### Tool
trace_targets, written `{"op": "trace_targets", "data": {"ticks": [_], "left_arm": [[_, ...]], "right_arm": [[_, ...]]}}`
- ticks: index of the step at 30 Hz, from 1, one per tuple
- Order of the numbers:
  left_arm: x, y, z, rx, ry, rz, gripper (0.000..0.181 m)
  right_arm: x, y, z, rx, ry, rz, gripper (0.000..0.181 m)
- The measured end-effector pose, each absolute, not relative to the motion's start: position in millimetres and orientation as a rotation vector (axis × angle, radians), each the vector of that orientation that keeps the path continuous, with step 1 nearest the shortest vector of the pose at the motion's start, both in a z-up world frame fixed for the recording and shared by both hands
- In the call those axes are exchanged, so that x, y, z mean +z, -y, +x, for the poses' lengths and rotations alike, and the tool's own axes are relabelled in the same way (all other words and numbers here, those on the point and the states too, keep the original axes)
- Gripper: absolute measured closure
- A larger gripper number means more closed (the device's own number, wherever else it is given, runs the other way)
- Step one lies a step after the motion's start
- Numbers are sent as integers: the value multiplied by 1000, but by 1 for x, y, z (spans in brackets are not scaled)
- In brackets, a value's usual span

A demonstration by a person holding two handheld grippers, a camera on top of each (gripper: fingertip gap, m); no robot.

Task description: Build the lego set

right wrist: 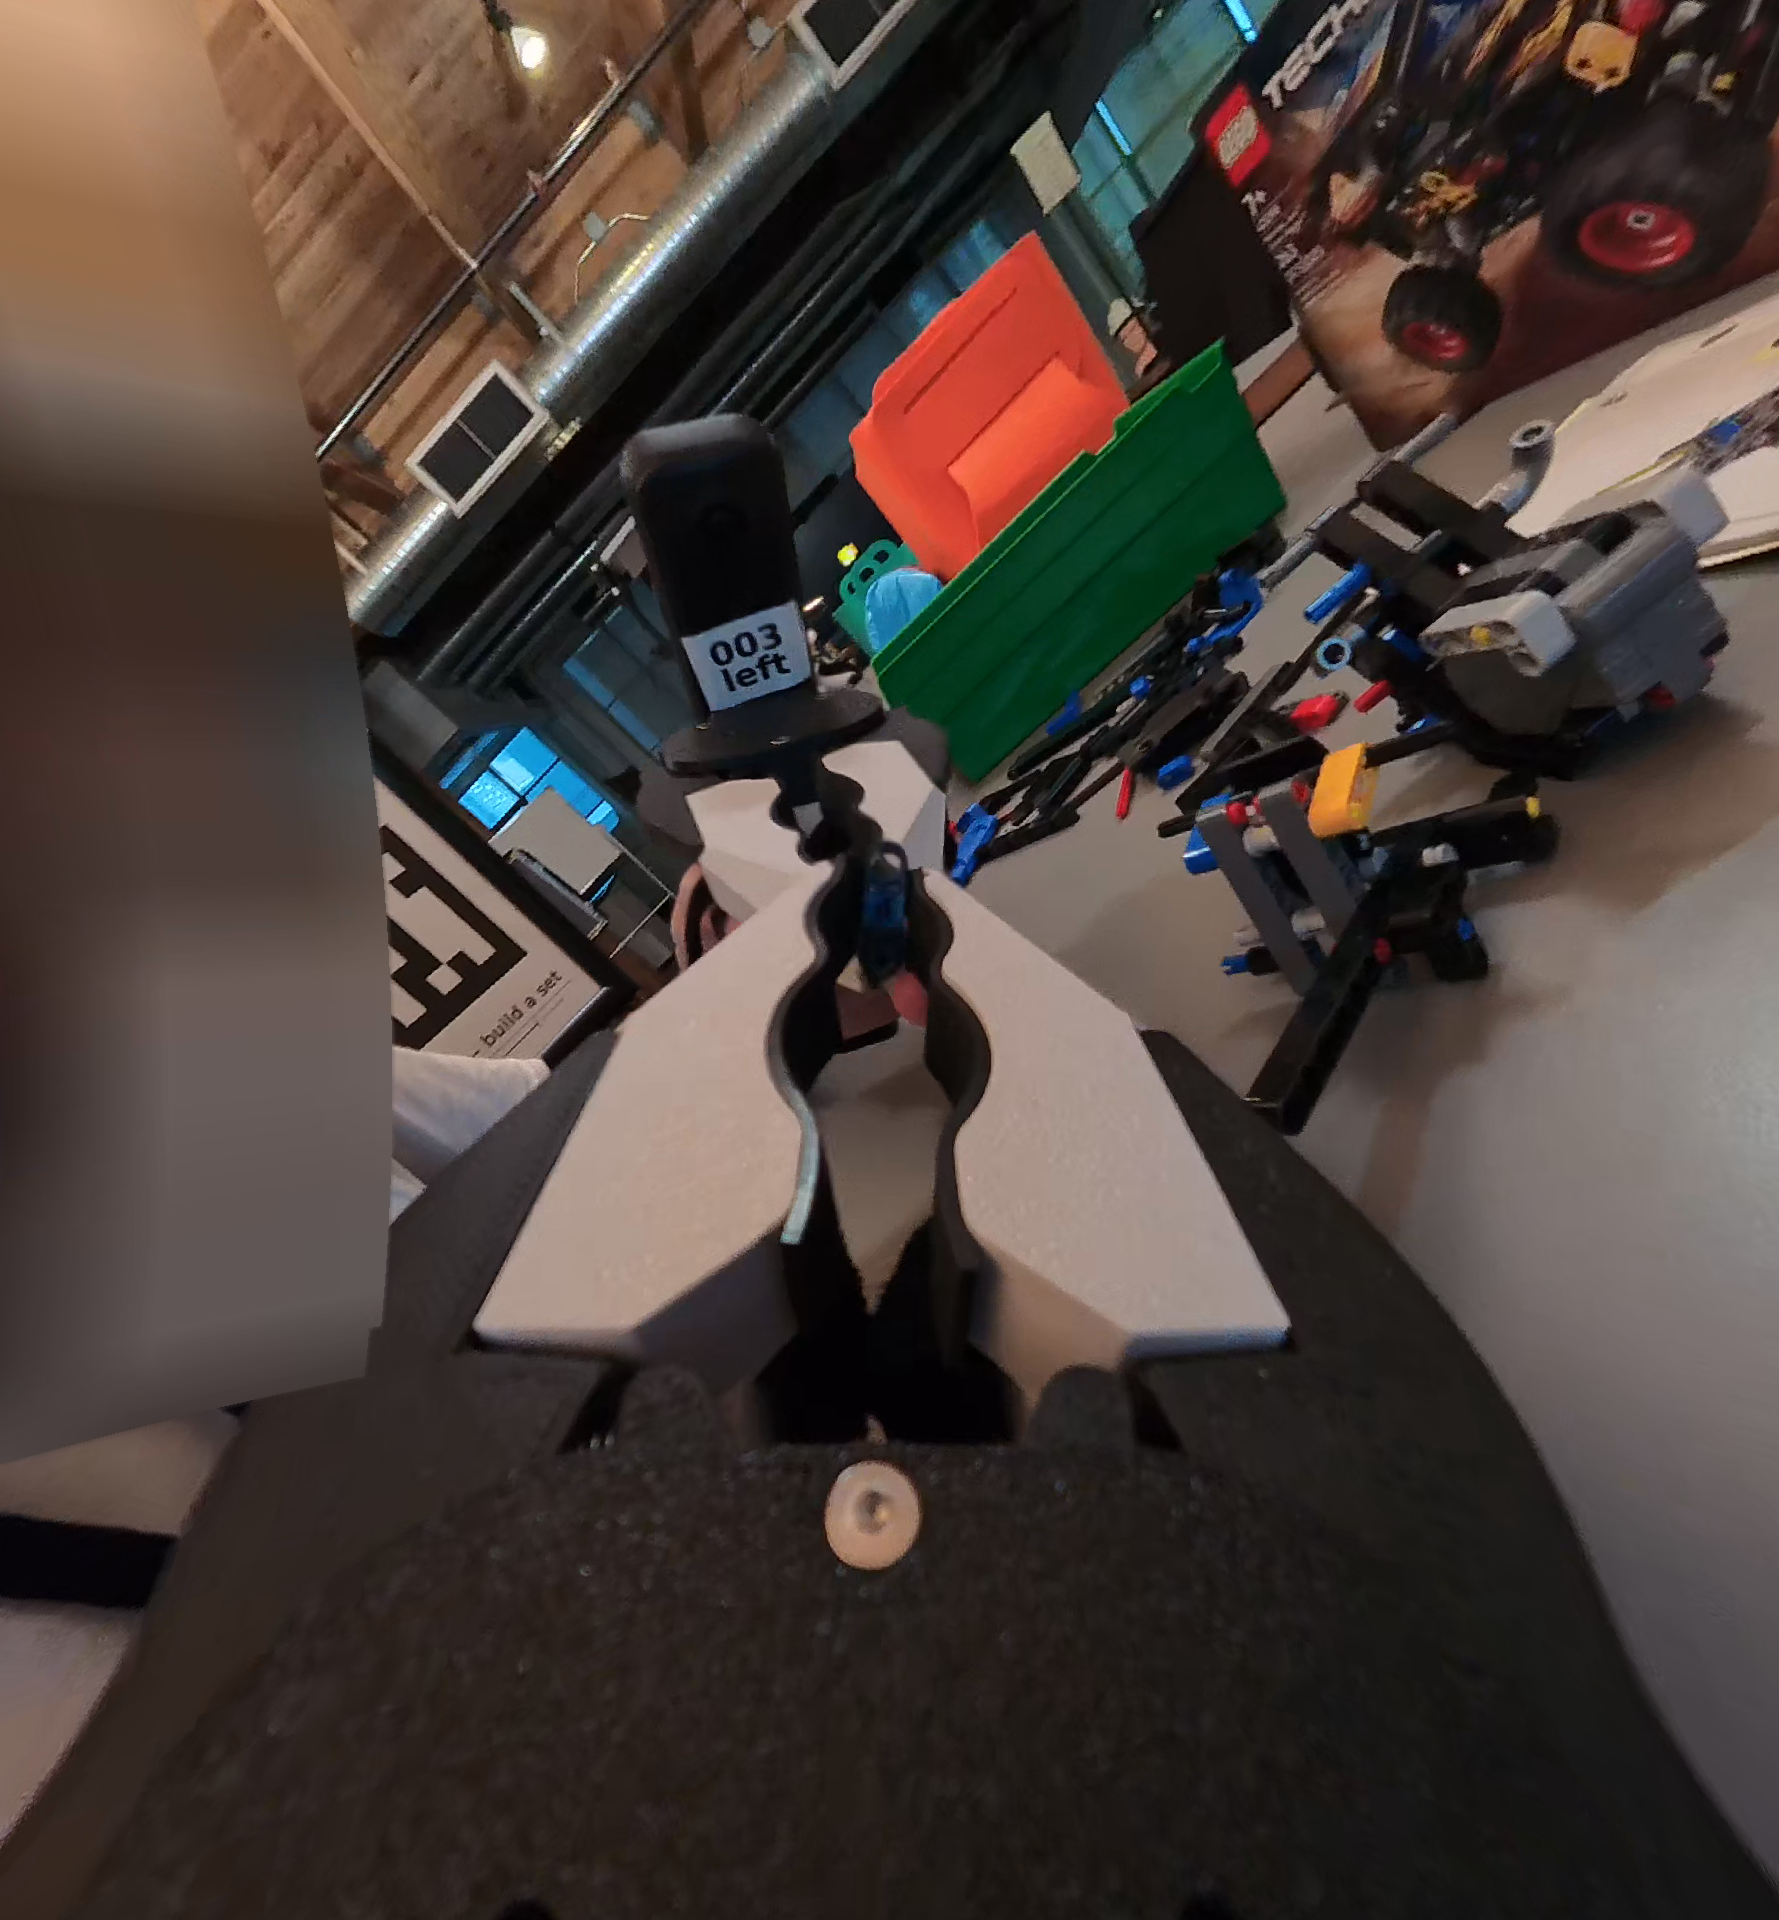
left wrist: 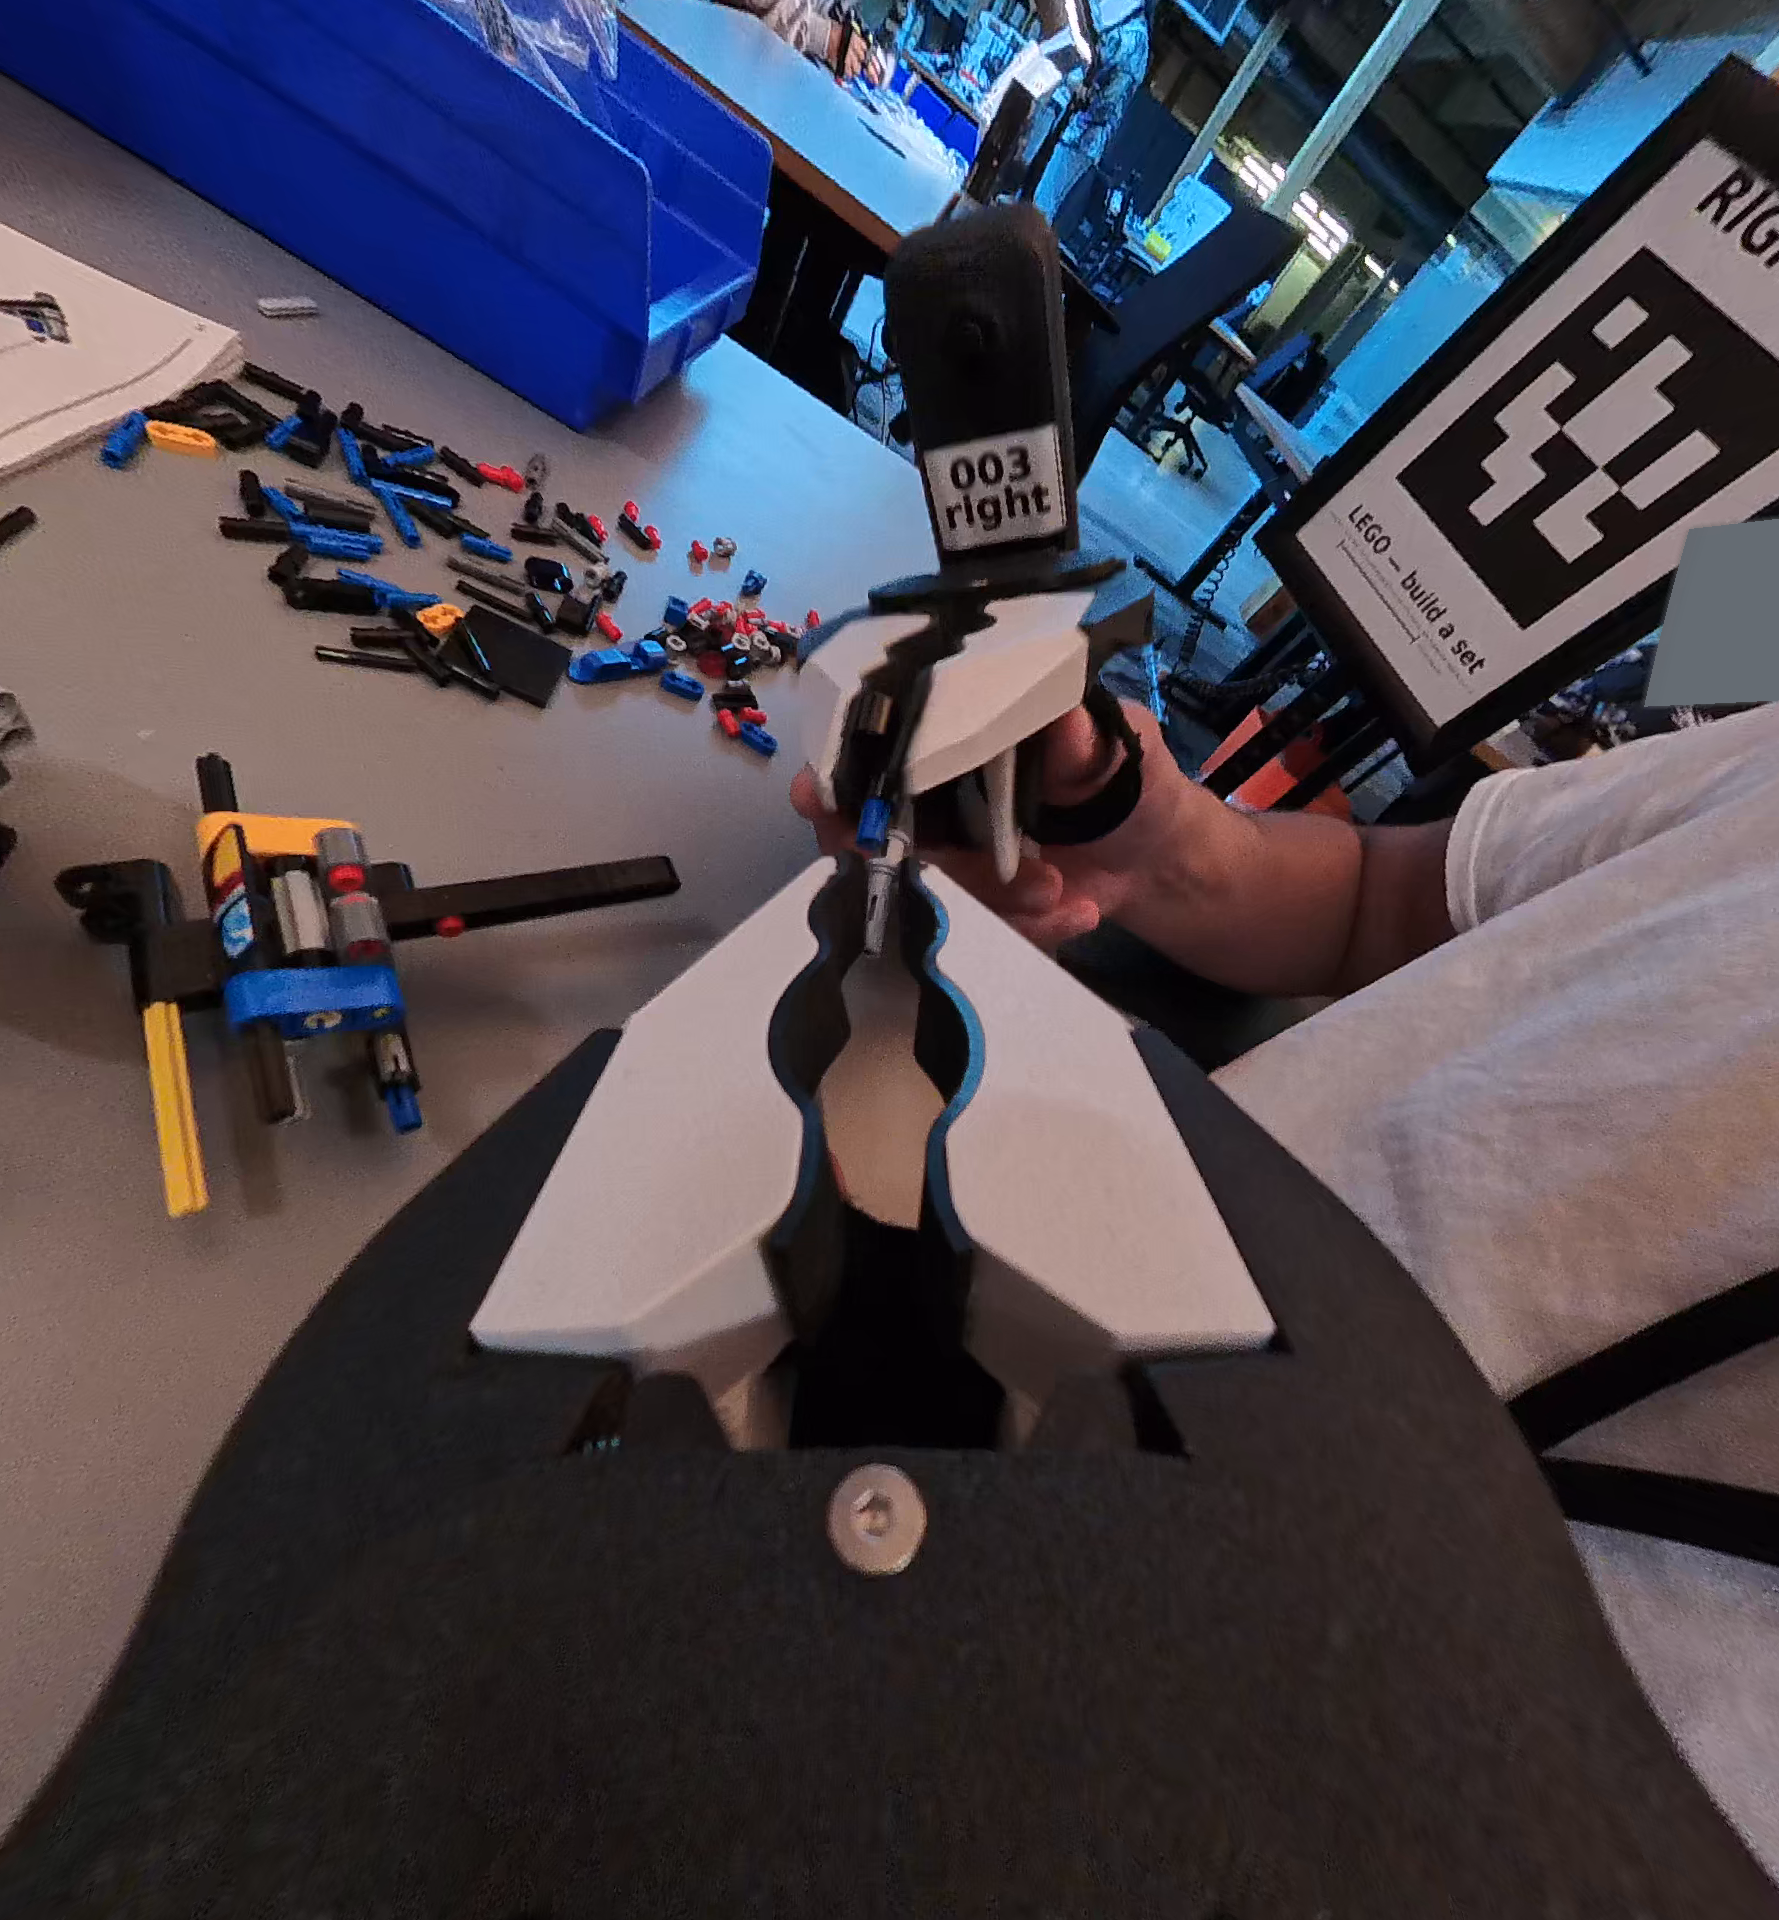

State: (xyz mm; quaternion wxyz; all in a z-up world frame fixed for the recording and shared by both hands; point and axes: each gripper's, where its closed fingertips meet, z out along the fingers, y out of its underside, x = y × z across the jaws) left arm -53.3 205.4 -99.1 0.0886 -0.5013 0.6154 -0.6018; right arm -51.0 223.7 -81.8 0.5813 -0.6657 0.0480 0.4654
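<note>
My left gripper (left wrist: 877, 883) and right gripper (right wrist: 880, 894) meet tip to tip in the air above the table edge. The left is shut on a thin light grey pin (left wrist: 880, 899). The right is shut on a small blue connector (right wrist: 883, 914), which also shows in the left wrist view (left wrist: 872, 821) joined end to end with the pin. The right gripper (left wrist: 880, 805) faces the left one, and the left gripper (right wrist: 823, 821) shows beyond the right's tips. A part-built model (left wrist: 293, 935) with yellow, blue, grey and black parts lies on the grey table (left wrist: 85, 1351), and it also shows in the right wrist view (right wrist: 1352, 883).
Loose black, blue and red pieces (left wrist: 500, 582) lie scattered behind the model. Blue bins (left wrist: 449, 177), a green bin (right wrist: 1072, 582) and an orange bin (right wrist: 978, 436) stand at the back. A grey block assembly (right wrist: 1571, 623), an instruction booklet (left wrist: 33, 343) and the set's box (right wrist: 1539, 156) are nearby. The tips of both grippers are at nearly the same place.
</note>
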Motion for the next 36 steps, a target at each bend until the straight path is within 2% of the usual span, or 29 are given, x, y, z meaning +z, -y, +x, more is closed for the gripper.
{"op": "trace_targets", "data": {"ticks": [2,4,13,31,36], "left_arm": [[-103,-209,-57,-1745,-1849,-1483,177],[-103,-211,-62,-1725,-1874,-1465,177],[-105,-207,-68,-1677,-1950,-1408,177],[-91,-199,-60,-1957,-1811,-1434,177],[-92,-203,-60,-1899,-1829,-1426,177]], "right_arm": [[-82,-221,-50,1077,-72,-1562,165],[-83,-216,-51,1088,-27,-1585,165],[-93,-213,-63,1068,82,-1673,175],[-82,-210,-57,1057,45,-1575,175],[-84,-211,-56,1109,30,-1593,175]]}}
